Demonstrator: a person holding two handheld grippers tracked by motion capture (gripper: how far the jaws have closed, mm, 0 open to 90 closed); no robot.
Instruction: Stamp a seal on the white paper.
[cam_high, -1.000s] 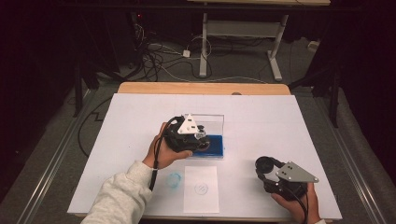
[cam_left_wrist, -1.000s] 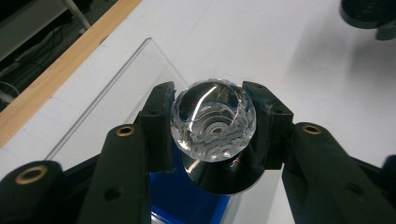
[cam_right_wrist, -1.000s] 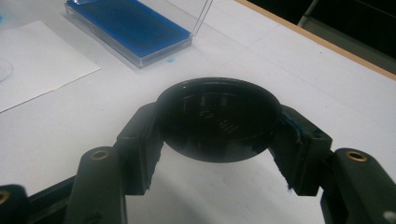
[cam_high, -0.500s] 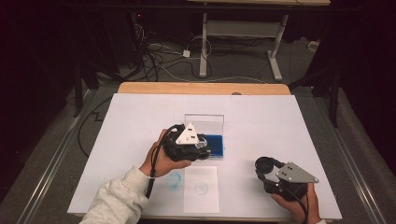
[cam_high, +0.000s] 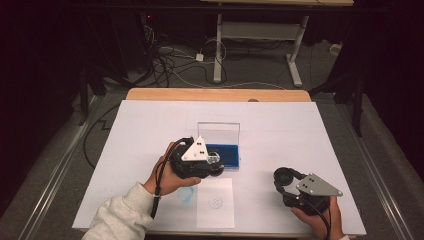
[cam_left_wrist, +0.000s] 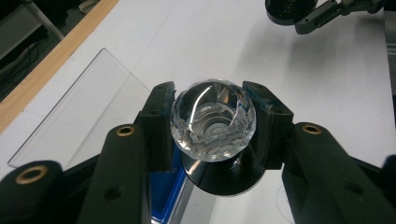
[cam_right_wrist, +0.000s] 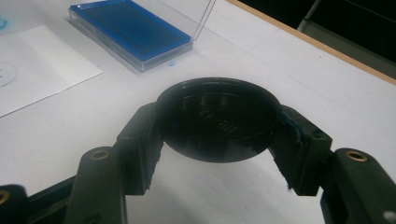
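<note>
My left gripper (cam_left_wrist: 212, 122) is shut on the faceted clear knob (cam_left_wrist: 212, 116) of a stamp with a black round base (cam_left_wrist: 223, 181). In the high view the left gripper (cam_high: 215, 166) hangs at the near left corner of the blue ink pad (cam_high: 227, 154), whose clear lid (cam_high: 218, 132) stands open. My right gripper (cam_right_wrist: 218, 126) is shut on a black round cap (cam_right_wrist: 218, 116). It rests near the table's front right (cam_high: 286, 177). A white paper sheet (cam_high: 215, 202) with a faint round print lies at the front edge.
A blue ink smudge (cam_high: 186, 194) marks the white table cover left of the paper. The wooden table edge (cam_high: 215, 95) runs along the far side, with cables and a desk frame on the floor behind it.
My left gripper has carried the stamp from over the ink pad's left side back toward the near edge and the paper. The right gripper has stayed still.
</note>
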